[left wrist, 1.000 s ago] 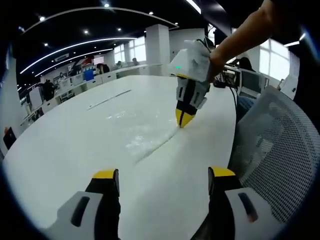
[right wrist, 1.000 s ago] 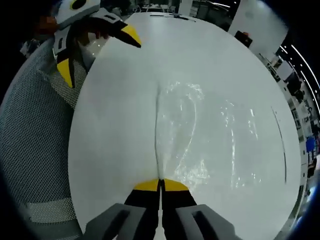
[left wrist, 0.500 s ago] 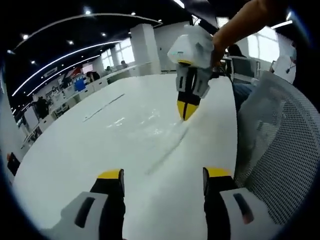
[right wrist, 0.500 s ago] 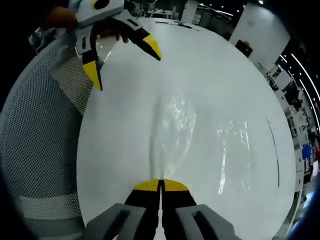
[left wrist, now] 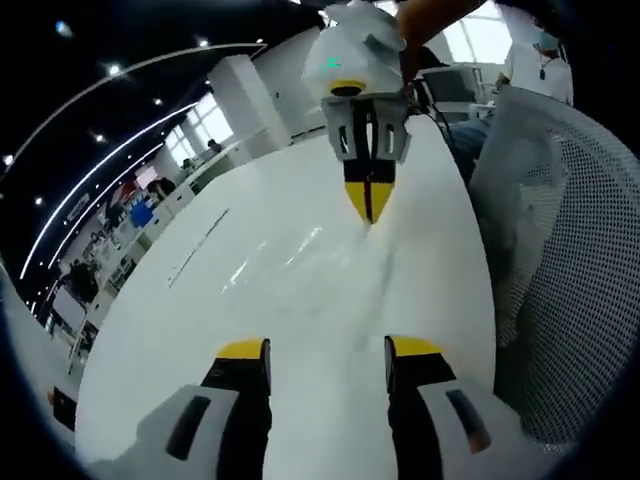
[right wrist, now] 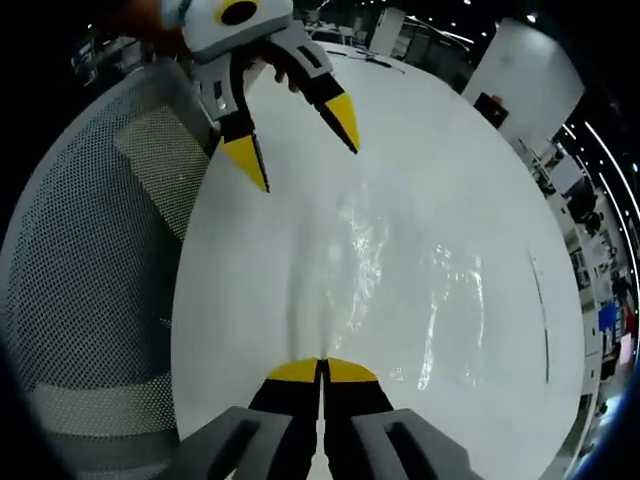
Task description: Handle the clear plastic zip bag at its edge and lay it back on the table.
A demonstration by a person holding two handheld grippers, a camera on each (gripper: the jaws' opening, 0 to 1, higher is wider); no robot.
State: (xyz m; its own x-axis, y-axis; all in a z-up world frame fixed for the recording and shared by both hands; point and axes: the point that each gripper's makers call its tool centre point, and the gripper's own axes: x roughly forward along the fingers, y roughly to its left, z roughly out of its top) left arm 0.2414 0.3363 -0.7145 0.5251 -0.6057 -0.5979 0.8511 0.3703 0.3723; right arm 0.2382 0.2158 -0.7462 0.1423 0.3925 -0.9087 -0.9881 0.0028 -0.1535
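While the glossy white oval table (right wrist: pixel 480 200) spreads wide, a grey mesh chair back (right wrist: pixel 90 280) sits beside its edge. The clear zip bag (right wrist: pixel 400 290) (thin, wrinkled, glinting film) lies flat on the table, its long edge running straight away from the right gripper (right wrist: pixel 321 364), whose yellow-tipped jaws are pinched together on that edge. The left gripper (left wrist: pixel 327 350) hovers with jaws spread, holding nothing.

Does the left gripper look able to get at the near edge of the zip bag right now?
Probably yes. The left gripper hangs open above bare table beside the zip bag, with nothing between them; the right gripper pinches the bag's other end.
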